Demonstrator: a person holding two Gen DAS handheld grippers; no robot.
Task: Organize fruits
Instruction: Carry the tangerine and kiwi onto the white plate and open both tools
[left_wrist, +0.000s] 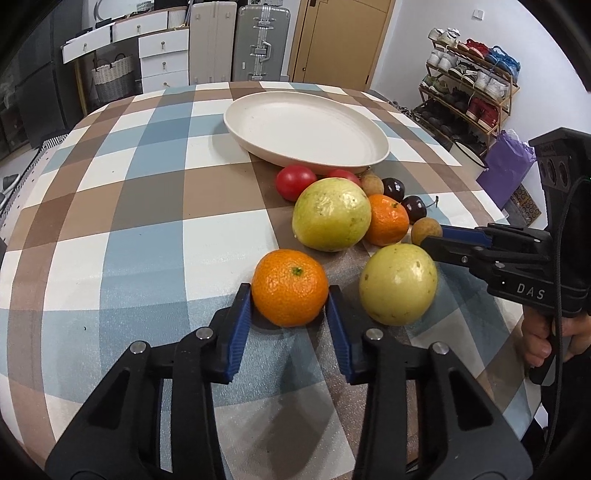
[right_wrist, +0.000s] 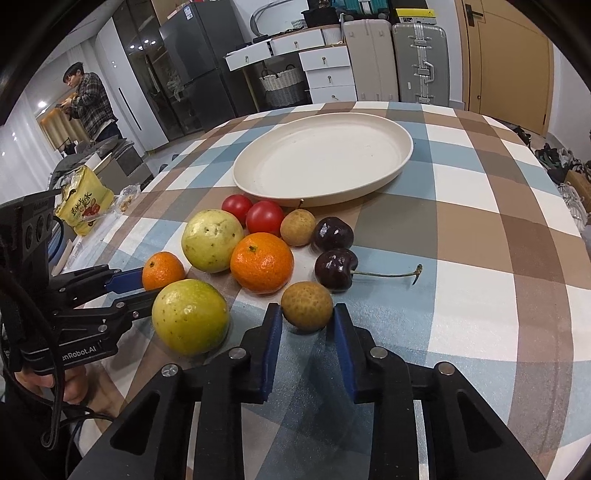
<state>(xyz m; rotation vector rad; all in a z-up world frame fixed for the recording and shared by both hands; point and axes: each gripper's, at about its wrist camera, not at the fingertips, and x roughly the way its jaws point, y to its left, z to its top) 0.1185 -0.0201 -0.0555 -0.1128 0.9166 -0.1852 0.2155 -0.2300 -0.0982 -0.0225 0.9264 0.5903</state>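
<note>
We have the left gripper (left_wrist: 290, 295) clamped on a mandarin (left_wrist: 290, 287) and the right gripper (right_wrist: 307, 314) pinching a longan (right_wrist: 307, 305), both apparently resting on the checked tablecloth (right_wrist: 480, 258). The white plate (right_wrist: 325, 158) lies just beyond the fruit pile, with bare cloth to its right toward the table edge

Not much to read here tbh: the black plastic right gripper (left_wrist: 430, 236) has "DAS" in pale letters on its body. The black plastic left gripper (right_wrist: 147, 284) shows "enRobot.AI", cut off at the start, and the yellow crinkly snack bag (right_wrist: 83, 203) has Chinese characters I can't make out.
</note>
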